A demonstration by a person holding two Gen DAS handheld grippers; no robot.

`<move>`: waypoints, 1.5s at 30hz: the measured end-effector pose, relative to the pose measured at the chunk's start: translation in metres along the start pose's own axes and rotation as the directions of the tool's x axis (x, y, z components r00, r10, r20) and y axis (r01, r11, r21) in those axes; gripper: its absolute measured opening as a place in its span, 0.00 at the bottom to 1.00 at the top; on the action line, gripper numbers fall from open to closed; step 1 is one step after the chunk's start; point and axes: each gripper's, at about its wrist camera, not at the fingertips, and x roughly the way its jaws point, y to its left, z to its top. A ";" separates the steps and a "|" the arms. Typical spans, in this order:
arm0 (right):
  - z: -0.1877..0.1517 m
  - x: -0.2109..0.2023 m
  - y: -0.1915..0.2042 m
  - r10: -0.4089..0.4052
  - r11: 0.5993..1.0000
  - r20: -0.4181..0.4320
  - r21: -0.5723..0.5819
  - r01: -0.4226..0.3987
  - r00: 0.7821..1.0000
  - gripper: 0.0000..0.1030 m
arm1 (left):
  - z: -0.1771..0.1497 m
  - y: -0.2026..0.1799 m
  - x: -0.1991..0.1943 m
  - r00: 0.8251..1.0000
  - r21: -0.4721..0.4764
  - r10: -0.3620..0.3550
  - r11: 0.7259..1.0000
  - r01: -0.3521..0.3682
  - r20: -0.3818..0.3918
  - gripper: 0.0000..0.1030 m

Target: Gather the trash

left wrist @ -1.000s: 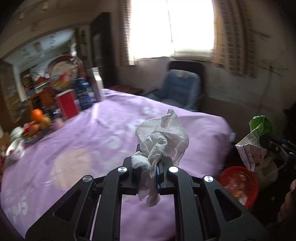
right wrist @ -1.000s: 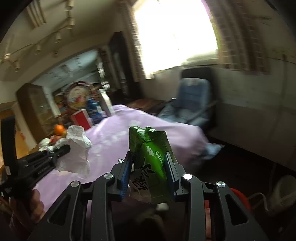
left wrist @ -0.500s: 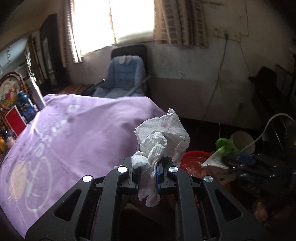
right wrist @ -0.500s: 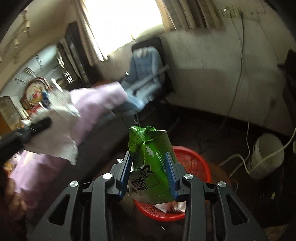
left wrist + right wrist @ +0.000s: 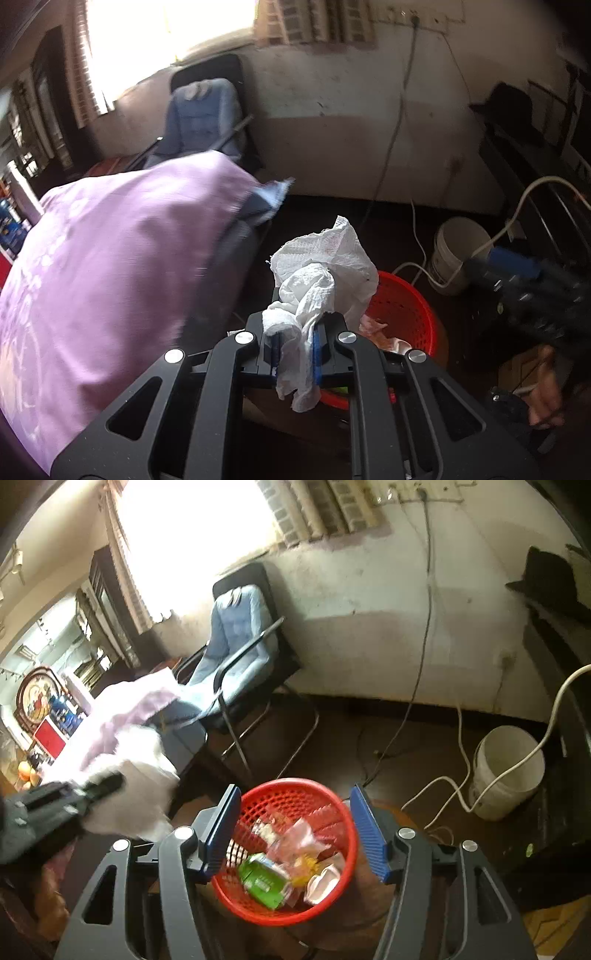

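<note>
No writing is legible now; my left claw [image 5: 294, 349] still pinches the crumpled paper towel [image 5: 325, 273] beside the red basket [image 5: 286, 849], while my right claw [image 5: 295, 834], jaws opening and bare, has dropped the green carton [image 5: 264, 880] inside.

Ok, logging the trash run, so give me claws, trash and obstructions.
Left claw shut on crumpled tissue. Right claw opening, empty, above red basket. Green wrapper in basket. Nothing blocking the drop.
</note>
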 end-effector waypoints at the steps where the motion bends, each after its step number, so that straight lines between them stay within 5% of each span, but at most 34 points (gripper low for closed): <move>1: 0.000 -0.002 -0.001 -0.008 1.000 0.008 -0.001 0.008 1.000 0.60 | 0.000 -0.003 0.005 1.000 0.006 -0.010 1.000 0.010 -0.009 0.14; 8: 0.002 0.000 -0.012 -0.044 0.999 0.000 -0.001 0.044 0.999 0.60 | -0.002 -0.032 0.056 0.992 0.055 -0.084 0.994 0.090 -0.097 0.18; 13: -0.005 0.010 -0.016 -0.043 0.999 -0.049 0.006 0.043 0.998 0.60 | -0.021 -0.045 0.103 0.977 0.072 -0.097 0.991 0.112 -0.189 0.51; 17: -0.010 0.012 -0.011 -0.045 0.999 -0.068 -0.008 0.044 0.997 0.60 | -0.036 -0.045 0.116 0.971 0.088 -0.070 0.992 0.092 -0.228 0.59; 21: -0.011 0.006 -0.002 -0.043 0.999 -0.070 -0.025 0.041 0.997 0.60 | -0.036 -0.041 0.098 0.982 0.093 -0.041 0.994 0.059 -0.185 0.70; 31: -0.017 -0.041 0.031 -0.106 0.988 -0.021 -0.117 0.103 0.994 0.66 | -0.033 -0.006 0.008 0.999 -0.004 0.019 1.000 -0.019 -0.026 0.81; 45: -0.050 -0.093 0.062 -0.166 0.962 -0.043 -0.225 0.152 0.985 0.80 | -0.066 0.009 -0.088 0.983 -0.052 0.143 0.989 -0.138 0.112 0.93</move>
